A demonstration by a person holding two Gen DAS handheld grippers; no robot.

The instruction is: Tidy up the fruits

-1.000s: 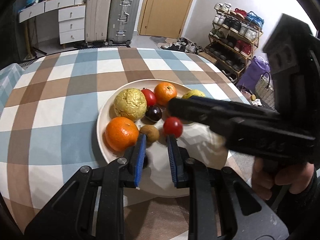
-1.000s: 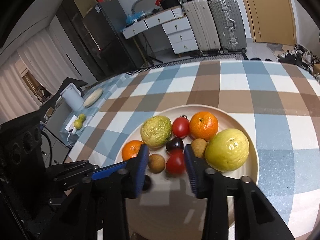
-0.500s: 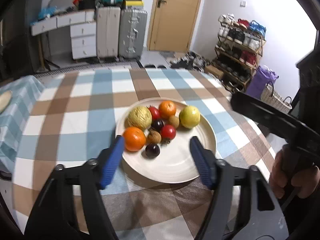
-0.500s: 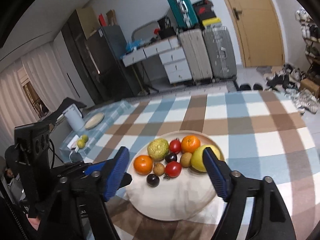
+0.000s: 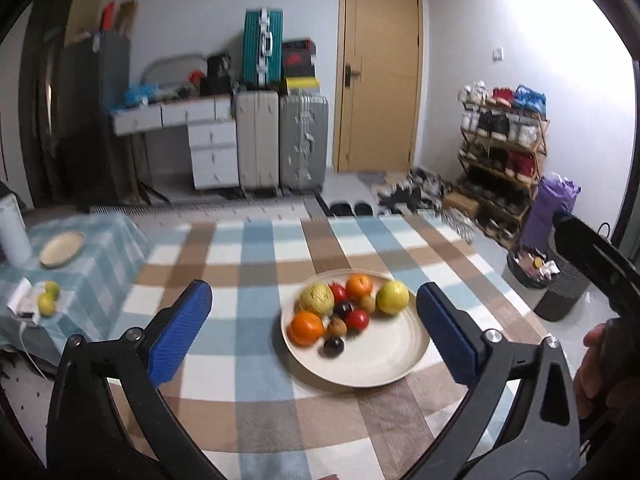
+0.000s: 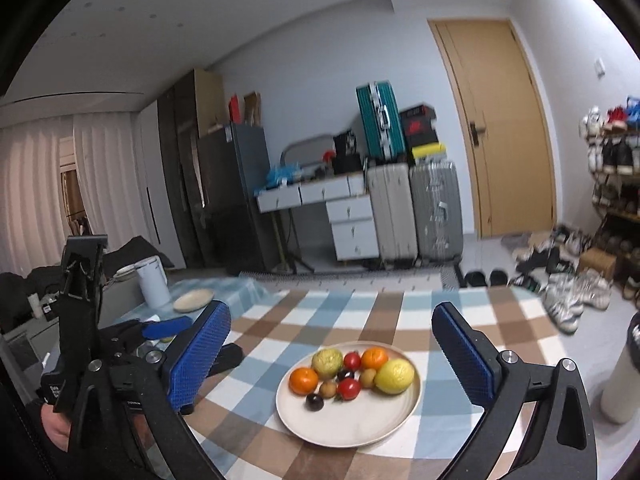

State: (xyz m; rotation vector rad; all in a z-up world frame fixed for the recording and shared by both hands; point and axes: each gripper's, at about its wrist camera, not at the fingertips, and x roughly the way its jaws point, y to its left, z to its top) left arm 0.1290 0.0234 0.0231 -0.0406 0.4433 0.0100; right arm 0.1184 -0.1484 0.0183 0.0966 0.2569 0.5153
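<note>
Fruit gathered on a cream plate (image 6: 352,424) on the checked tabletop (image 6: 448,320); both tongs spread wide and empty.

The left tongs (image 5: 314,326) and right tongs (image 6: 332,350) hang well above the plate. The fruit sits clustered at its far side: two oranges (image 6: 303,380), two tomatoes (image 6: 349,388), a dark plum (image 6: 315,401), a large yellow citrus (image 6: 394,376). I judge the tomatoes and plum soft, smooth and easily bruised, best pinched lightly across the middle; the citrus is firmer and heavier. The cloth looks soft, so anything round set down may roll. Suitcases (image 6: 412,216), a door (image 6: 504,128) and a shoe rack (image 5: 500,152) stand behind.
</note>
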